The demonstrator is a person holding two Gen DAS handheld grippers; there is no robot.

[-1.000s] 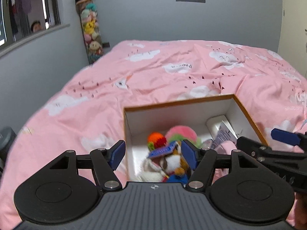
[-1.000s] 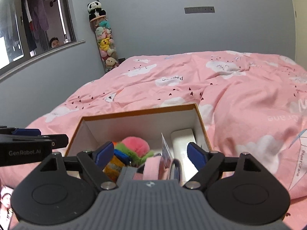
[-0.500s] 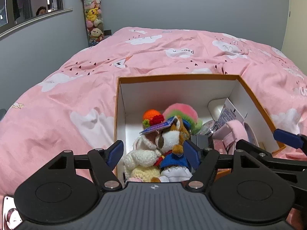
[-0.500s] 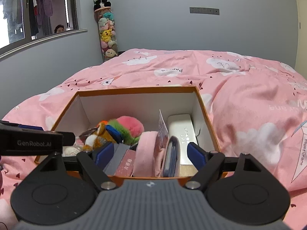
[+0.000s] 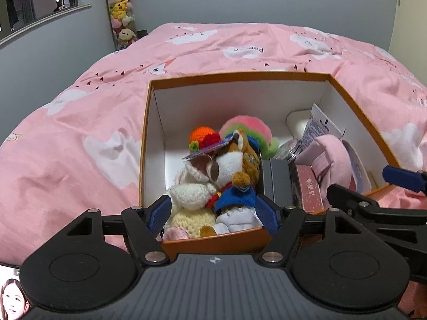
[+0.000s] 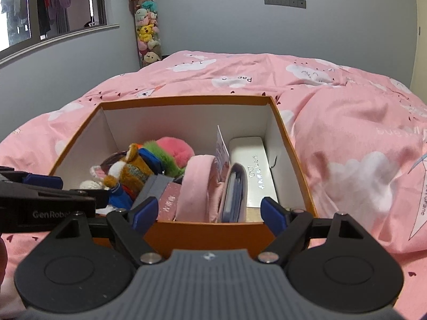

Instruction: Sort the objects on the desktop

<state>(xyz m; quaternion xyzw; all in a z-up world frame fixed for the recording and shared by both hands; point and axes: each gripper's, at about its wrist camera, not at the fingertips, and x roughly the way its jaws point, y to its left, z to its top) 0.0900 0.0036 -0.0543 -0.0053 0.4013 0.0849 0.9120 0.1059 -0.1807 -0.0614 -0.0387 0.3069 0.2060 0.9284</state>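
Left edge: pink cloud-print quilt on the bed (image 5: 88, 122), grey wall, a tall tube of small plush toys (image 5: 120, 10) in the far corner

We note the change first: a second ago the orange box (image 5: 145, 144) sat lower and smaller in both wrist views, with mostly quilt ahead; now its opening fills the middle of both views, so both tongs have come down over its near rim. Box and contents look unmoved

Left tongs (image 5: 213, 217): spread wide, empty, blue pads either side of the near rim. They were a little narrower a second ago and have finished widening. Directly ahead lie a cream knitted plush (image 5: 192, 200) and a brown fox plush in blue (image 5: 237, 170), pressed together in the box's left half, a card lying over their heads

Box middle: pink-and-green fluffy ball (image 6: 174, 152) behind the plush, a grey case (image 6: 153, 186) and a pink booklet (image 6: 168, 205) standing on edge

Right tongs (image 6: 206, 213): also spread, empty, over the near rim, facing a pink rolled band (image 6: 194, 186), a dark-edged wallet-like item (image 6: 234, 192) and a white flat box (image 6: 253, 170) against the right wall

Our reading: sorting has not begun; both tongs stand ready for a first pick, the left most likely on the plush pair
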